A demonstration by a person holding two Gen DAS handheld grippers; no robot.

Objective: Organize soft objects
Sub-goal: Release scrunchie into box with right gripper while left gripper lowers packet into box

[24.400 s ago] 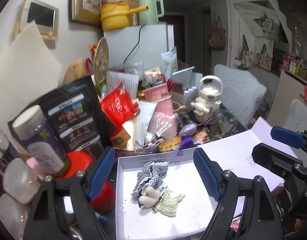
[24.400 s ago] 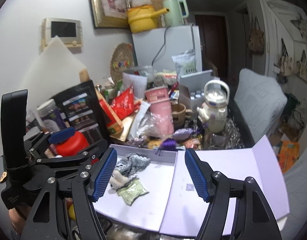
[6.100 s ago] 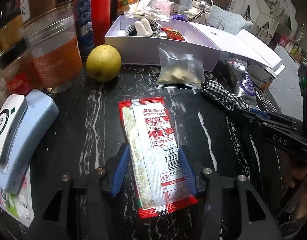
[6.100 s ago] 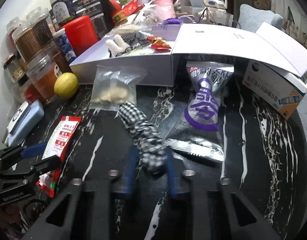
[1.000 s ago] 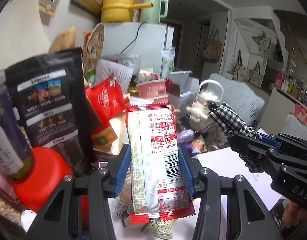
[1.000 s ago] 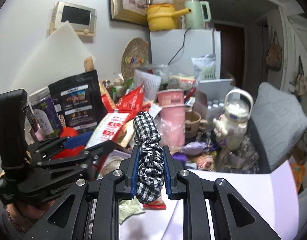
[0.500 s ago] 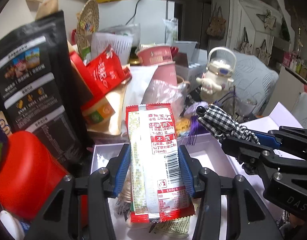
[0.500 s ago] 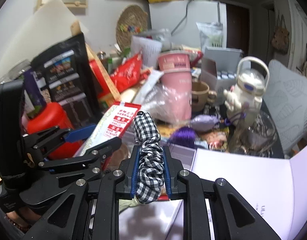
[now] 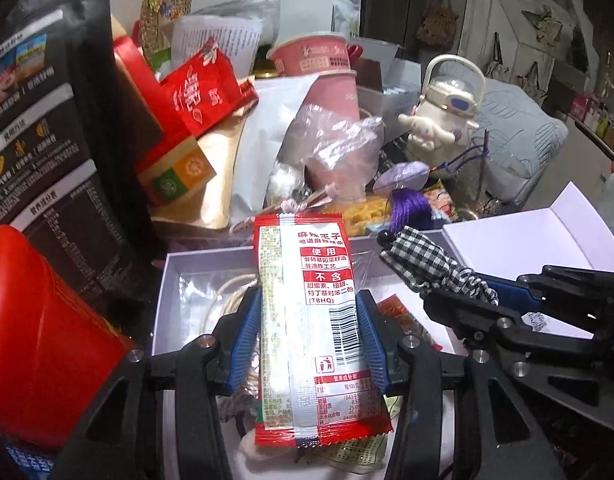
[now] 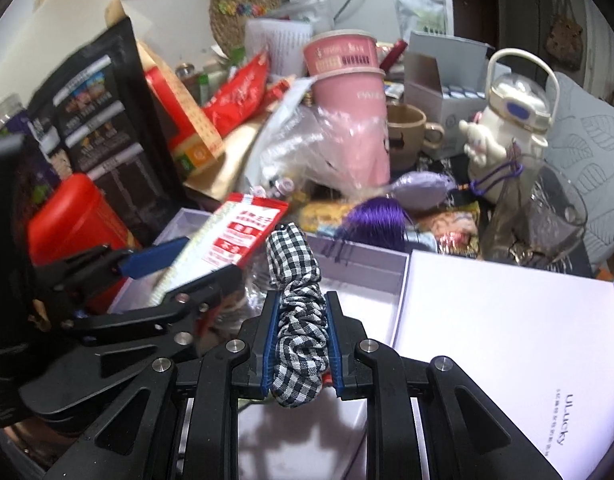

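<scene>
My left gripper [image 9: 307,336] is shut on a red and silver snack packet [image 9: 307,320], held upright over the open white box [image 9: 167,292]. My right gripper [image 10: 301,344] is shut on a black-and-white checked scrunchie [image 10: 297,312], also above the box [image 10: 371,276]. In the left wrist view the right gripper [image 9: 483,308] and its scrunchie [image 9: 431,264] hang just right of the packet. The right wrist view shows the left gripper [image 10: 159,272] with the packet [image 10: 231,240] to the left. Inside the box lie a clear bag, a cord and small packets, mostly hidden.
The box's lid [image 10: 507,340] lies open to the right. A red canister [image 9: 39,340] and a black pouch [image 9: 39,152] stand left of the box. Behind it crowd a pink cup [image 10: 347,112], a purple tassel [image 10: 375,220], a white character bottle [image 9: 447,112] and red packets.
Both grippers have sunk toward the box and tipped further down, each keeping its grip. The box now fills more of both views.
</scene>
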